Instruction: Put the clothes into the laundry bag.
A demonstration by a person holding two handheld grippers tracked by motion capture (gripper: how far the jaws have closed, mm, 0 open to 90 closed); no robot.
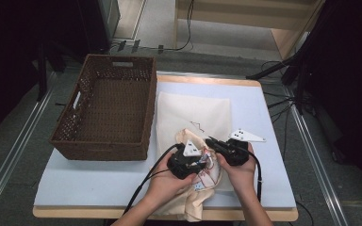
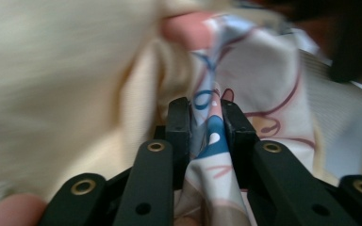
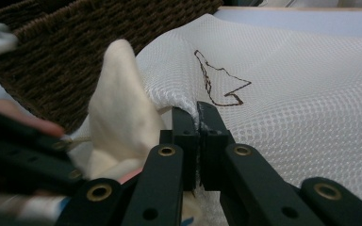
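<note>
Two claws are at work at the six o'clock edge of the bench point(image 1: 99, 181), side by side and nearly touching. The left claw point(image 2: 206, 123) is pinched on one patterned cloth point(image 2: 264, 94), a pale fabric with blue, pink and dark red line print; a fold of it sits squeezed between the two black jaws, and cream fabric bunches up at ten o'clock of that grip. From above, the left claw point(image 1: 187, 160) sits on top of that crumpled cloth point(image 1: 207, 176), with a cream end trailing over the bench edge at six o'clock.

The right claw point(image 3: 199, 117) is clamped tight on the rim of one white mesh bag point(image 3: 301, 103), the jaws meeting on a thin edge of netting. A small dark outline drawing is on the mesh at twelve o'clock of the jaws. From above, the right claw point(image 1: 226, 149) sits at three o'clock of the left one, and the mesh bag point(image 1: 193, 110) lies flat on the bench, stretching towards twelve o'clock from both claws.

One brown wicker basket point(image 1: 108, 141) stands at ten o'clock of the claws, its long side just beside the bag's edge. Two hands, one cable trailing from each claw towards six o'clock
</note>
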